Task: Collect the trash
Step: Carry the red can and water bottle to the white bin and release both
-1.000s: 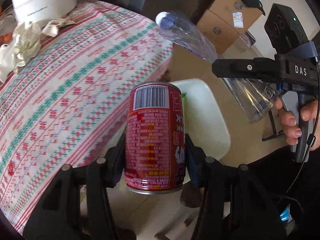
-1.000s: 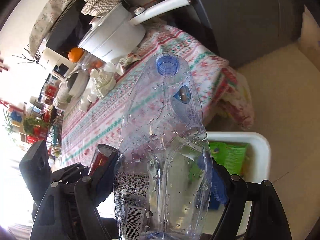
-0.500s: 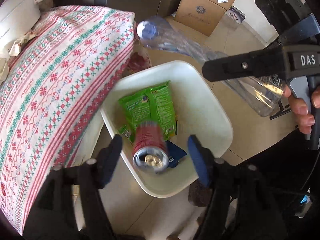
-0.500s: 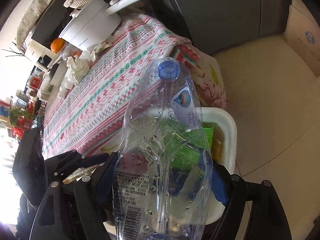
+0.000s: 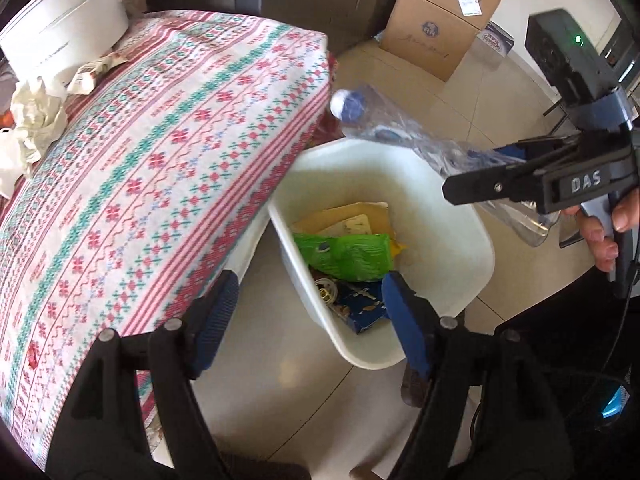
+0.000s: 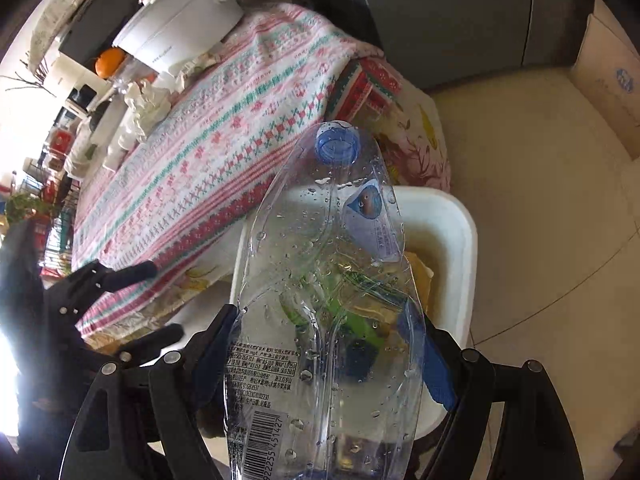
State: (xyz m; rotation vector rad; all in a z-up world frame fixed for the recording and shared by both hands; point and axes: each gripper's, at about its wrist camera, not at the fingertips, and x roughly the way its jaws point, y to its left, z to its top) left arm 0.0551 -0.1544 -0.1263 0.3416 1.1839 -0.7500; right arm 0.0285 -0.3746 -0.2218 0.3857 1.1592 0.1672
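Clear plastic bottle (image 6: 328, 312) clenched in right gripper (image 6: 324, 360), barcode label near, blue cap far, long axis over white bin (image 5: 472, 236); "DAS" on housing; left gripper (image 5: 308, 320) just opened, empty, above bin

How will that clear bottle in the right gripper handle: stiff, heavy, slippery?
The bottle looks empty apart from droplets, so probably light. Its walls look flattened between the right gripper pads, so likely thin and squashy. Wet plastic may slip; once dropped, it may roll.

Patterned tablecloth (image 5: 168, 168) carries white pot (image 5: 60, 36), crumpled tissue (image 5: 36, 124); bin (image 5: 452, 184) on floor (image 5: 288, 380)
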